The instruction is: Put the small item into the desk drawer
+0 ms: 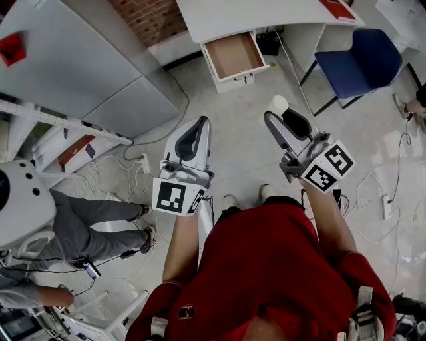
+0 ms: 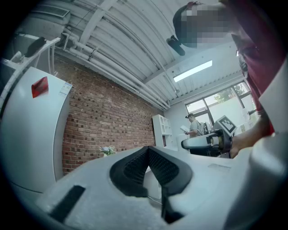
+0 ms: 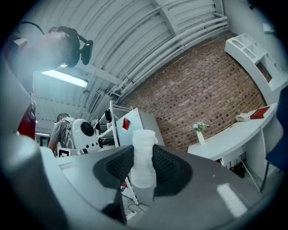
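The right gripper (image 3: 144, 166) clamps the small white item (image 1: 278, 104), the left gripper (image 2: 147, 158) sits closed, empty; best carry it over the open drawer (image 1: 233, 54), upper centre, before releasing.

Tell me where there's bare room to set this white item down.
The open drawer is bare inside, wall to wall. The desk above is bare up to the red thing at its right end. Crowded: cables on the floor, left and right.

no word, number or brand can be read anywhere; the left marker cube (image 1: 176, 196) and right marker cube (image 1: 329, 168) show only black-and-white square patterns.
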### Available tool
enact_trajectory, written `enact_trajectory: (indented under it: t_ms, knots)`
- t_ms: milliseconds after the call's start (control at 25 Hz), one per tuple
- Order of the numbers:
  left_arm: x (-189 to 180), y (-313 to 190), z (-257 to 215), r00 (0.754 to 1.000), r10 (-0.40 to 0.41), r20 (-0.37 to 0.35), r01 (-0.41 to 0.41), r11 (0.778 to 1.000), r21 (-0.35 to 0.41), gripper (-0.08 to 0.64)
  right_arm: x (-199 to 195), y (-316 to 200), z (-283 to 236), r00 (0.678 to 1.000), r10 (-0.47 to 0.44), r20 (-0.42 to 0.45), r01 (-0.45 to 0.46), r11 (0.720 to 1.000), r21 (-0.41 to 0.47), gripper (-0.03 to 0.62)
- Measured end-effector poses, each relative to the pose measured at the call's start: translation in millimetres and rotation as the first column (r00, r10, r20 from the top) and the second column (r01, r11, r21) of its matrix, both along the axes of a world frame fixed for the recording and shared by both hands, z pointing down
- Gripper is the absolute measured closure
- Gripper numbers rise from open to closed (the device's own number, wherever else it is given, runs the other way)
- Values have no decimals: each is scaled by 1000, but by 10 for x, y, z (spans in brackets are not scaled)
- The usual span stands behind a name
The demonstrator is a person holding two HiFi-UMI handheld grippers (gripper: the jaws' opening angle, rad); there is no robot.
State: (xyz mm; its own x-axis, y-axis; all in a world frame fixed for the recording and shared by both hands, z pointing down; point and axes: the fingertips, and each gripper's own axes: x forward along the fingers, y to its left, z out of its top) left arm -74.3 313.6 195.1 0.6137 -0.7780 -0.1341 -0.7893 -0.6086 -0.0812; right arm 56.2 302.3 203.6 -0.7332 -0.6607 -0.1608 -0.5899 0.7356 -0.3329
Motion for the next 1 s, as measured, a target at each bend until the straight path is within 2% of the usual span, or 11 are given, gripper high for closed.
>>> enact_trajectory:
  t_ms: [480, 1000]
  knots:
    - [31, 6, 21, 999, -35, 4, 35, 999, -1, 557, 110, -7, -19, 1000, -5, 5, 4, 1000, 11, 451]
    - [761, -218, 18, 992, -111, 60, 110, 994, 16, 557, 979, -290, 98, 998, -44, 34, 44, 999, 0, 451]
